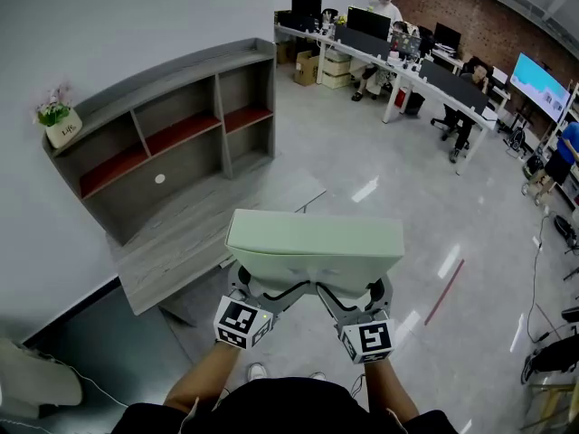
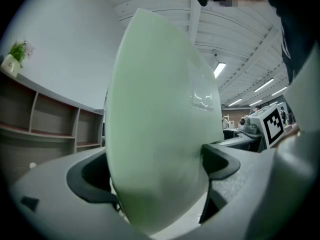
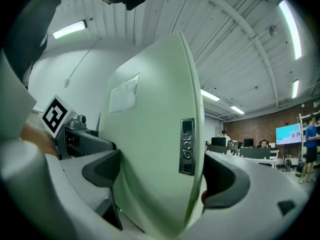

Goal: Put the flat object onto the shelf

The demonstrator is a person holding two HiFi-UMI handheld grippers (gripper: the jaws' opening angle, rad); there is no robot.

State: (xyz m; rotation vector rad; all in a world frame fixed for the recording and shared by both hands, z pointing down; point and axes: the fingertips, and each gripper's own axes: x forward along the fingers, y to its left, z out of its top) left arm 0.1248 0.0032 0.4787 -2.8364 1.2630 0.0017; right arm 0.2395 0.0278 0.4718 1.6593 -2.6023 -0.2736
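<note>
At the far left, the grey wooden shelf unit with red-lined ledges [image 1: 181,125] stands against the white wall, with a small potted plant in a white pot [image 1: 59,120] on its top end. It rests on a grey wood-grain counter [image 1: 181,242].

Nothing green lies in any of its compartments, so the placing is not yet done.

To its right, well apart from the shelf, the pale green flat rectangular case [image 1: 315,242] is held in the air above the floor.

The left tool [image 1: 270,289] has its jaws spread wide and pressed against both faces of the case's near edge. The right tool [image 1: 348,298] clamps that edge the same way, just beside it.

So the pickup appears complete. What remains is carrying the case over to the shelf, setting it on a ledge and letting go.
</note>
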